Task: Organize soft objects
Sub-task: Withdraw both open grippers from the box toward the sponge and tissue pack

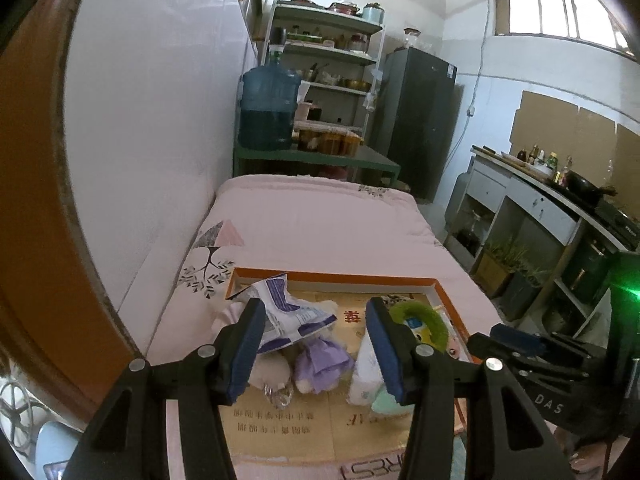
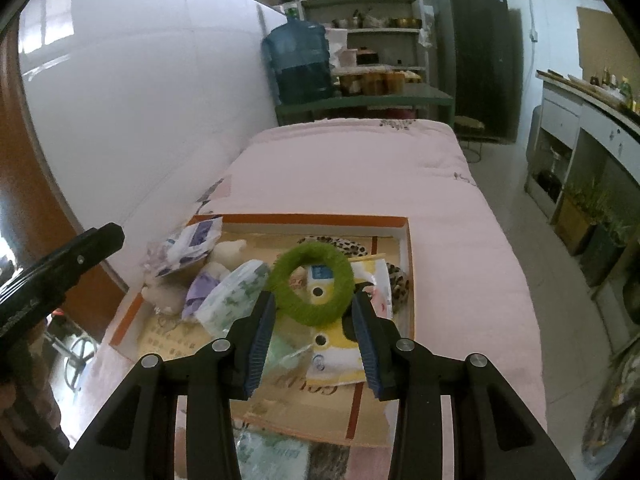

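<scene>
A shallow orange-rimmed box [image 2: 409, 240] is seen lying on a bed covered with a pink quilt [image 2: 360, 168], and the soft objects are gathered inside it. A fuzzy green ring [image 2: 340, 280] is lying near the middle over a yellow and white packet [image 2: 340, 360]; a pale green-patterned tissue pack [image 2: 232, 292] is beside it, with a purple plush [image 2: 200, 288], a cream plush [image 2: 166, 296] and a white and purple pouch [image 2: 192, 240] further to the left. A leopard-print item [image 2: 340, 244] is partly hidden at the far side.

Both grippers are held above the near part of the box. The left gripper [image 1: 316, 348] is seen with its jaws apart and nothing between the pads; the right gripper [image 2: 314, 340] is likewise parted, somewhat less widely, and nothing is gripped.

Several risks can be judged from this arrangement. The items are overlapped and loosely heaped, so two could be pinched together when only one is intended. Slippery plastic packets could be squeezed out of the pads or crumpled. The ring is resting on the packet, so the packet may be dragged along if the ring is lifted carelessly. The light box could be shifted on the soft quilt if its rim is pushed. The two grippers are close together, so a collision is possible if both are lowered at once.
</scene>
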